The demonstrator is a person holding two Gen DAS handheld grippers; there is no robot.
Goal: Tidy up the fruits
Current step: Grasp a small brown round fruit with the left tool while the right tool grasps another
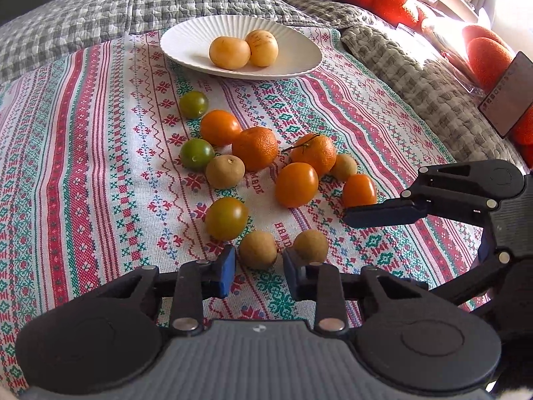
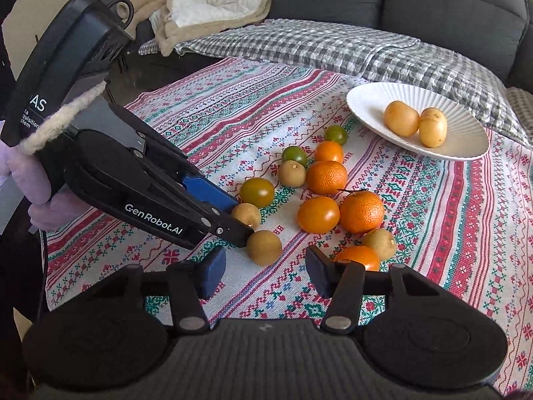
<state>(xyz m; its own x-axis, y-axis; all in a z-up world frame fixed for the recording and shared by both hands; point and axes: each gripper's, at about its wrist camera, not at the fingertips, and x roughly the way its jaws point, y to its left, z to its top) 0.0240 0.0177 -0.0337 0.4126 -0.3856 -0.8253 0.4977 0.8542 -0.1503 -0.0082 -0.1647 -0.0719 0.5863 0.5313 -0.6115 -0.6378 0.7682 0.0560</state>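
Two yellow fruits (image 1: 230, 52) lie on the white plate (image 1: 180, 43), and with my left hand-held gripper (image 1: 260, 268) pinched on a small brown fruit (image 1: 258, 249) on the cloth (image 1: 100, 166), my right hand-held gripper (image 2: 266, 268) part open and empty, I judge a gentle lift toward the plate comes next.

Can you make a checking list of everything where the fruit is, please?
Surface: patterned cloth, lying flat.
Job's things: white plate holds two yellow fruits; tomatoes, two mandarins and brown fruits lie loose on the cloth.
Clutter: nothing seen.
Grippers: left gripper shut on a small brown fruit; right gripper open, empty.
Cables: nothing seen.
Surroundings: checked quilt, dark sofa, orange cushions.
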